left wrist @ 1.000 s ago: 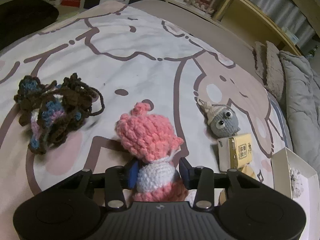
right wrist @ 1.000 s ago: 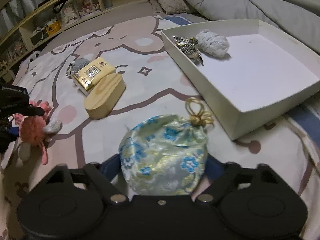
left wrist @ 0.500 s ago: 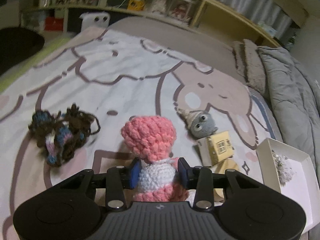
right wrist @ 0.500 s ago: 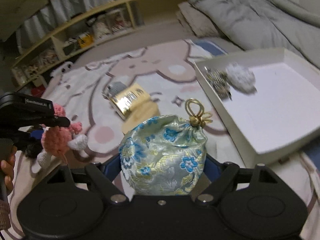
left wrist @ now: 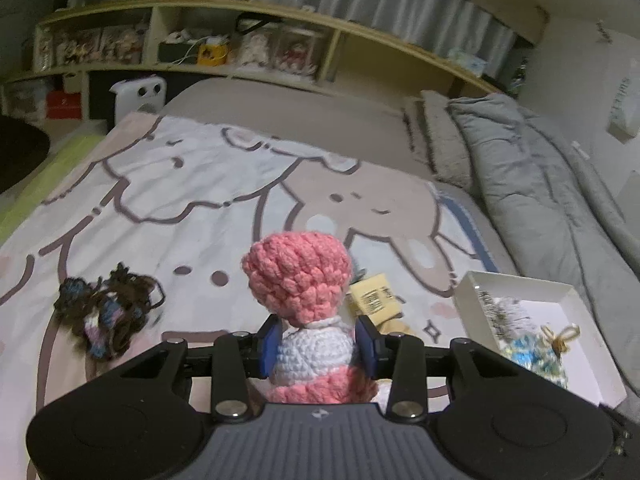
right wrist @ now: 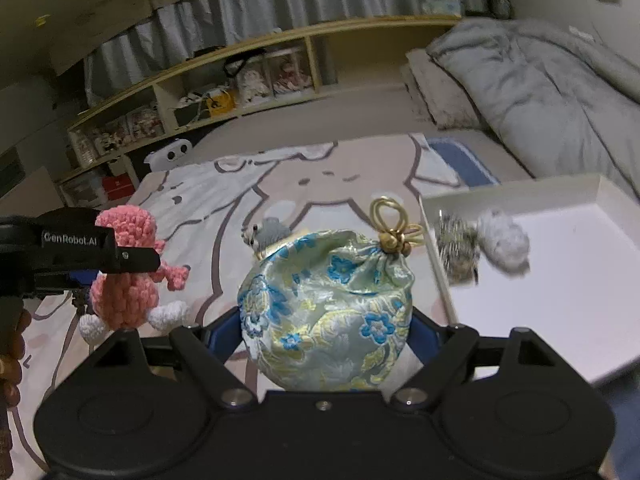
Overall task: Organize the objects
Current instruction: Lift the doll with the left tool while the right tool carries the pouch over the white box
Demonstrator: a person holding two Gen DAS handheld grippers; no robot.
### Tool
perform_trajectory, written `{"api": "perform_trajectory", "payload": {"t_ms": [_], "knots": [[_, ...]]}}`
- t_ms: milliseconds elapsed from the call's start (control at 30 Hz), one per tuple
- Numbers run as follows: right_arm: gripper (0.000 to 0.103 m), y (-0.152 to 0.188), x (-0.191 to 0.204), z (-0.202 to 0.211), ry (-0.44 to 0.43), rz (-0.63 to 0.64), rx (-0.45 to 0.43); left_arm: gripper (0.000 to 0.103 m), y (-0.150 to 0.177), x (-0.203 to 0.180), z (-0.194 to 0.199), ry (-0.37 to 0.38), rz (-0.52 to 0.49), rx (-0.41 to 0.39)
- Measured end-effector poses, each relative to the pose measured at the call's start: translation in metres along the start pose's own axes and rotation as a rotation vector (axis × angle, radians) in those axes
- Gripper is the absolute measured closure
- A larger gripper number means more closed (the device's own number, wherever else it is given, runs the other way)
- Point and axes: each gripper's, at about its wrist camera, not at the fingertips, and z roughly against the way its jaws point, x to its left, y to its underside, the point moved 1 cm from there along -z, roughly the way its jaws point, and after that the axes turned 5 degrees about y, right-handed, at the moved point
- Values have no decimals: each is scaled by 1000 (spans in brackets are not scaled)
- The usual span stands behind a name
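My left gripper (left wrist: 318, 346) is shut on a pink and white crochet doll (left wrist: 300, 284) and holds it above the bed; the doll also shows in the right wrist view (right wrist: 128, 276). My right gripper (right wrist: 326, 328) is shut on a blue and gold floral pouch (right wrist: 324, 308), held in the air left of the white box (right wrist: 568, 296); the pouch shows in the left wrist view (left wrist: 532, 356) over the box (left wrist: 468, 292). The box holds a white fluffy item (right wrist: 504, 240) and a striped item (right wrist: 456, 248).
On the cartoon blanket (left wrist: 180, 184) lie a brown and blue yarn tangle (left wrist: 106, 314), a yellow packet (left wrist: 372, 296), and a grey crochet toy (right wrist: 268, 232). A grey duvet (left wrist: 540, 184) lies on the right. A shelf with clutter (left wrist: 240, 48) runs behind the bed.
Both grippers have risen from the blanket with their objects. The pouch has moved right toward the white box, and the doll has been lifted higher.
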Motion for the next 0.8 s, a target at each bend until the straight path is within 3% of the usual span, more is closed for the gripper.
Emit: {"api": "perform_trajectory", "payload": {"t_ms": [367, 567, 800], "knots": [[18, -33, -28, 18, -58, 77, 34, 62, -7, -27, 10, 75, -36, -30], [18, -48, -78, 27, -42, 78, 47, 62, -9, -48, 10, 138, -45, -48], [18, -58, -141, 36, 27, 94, 27, 62, -9, -93, -11, 185, -104, -14]]}}
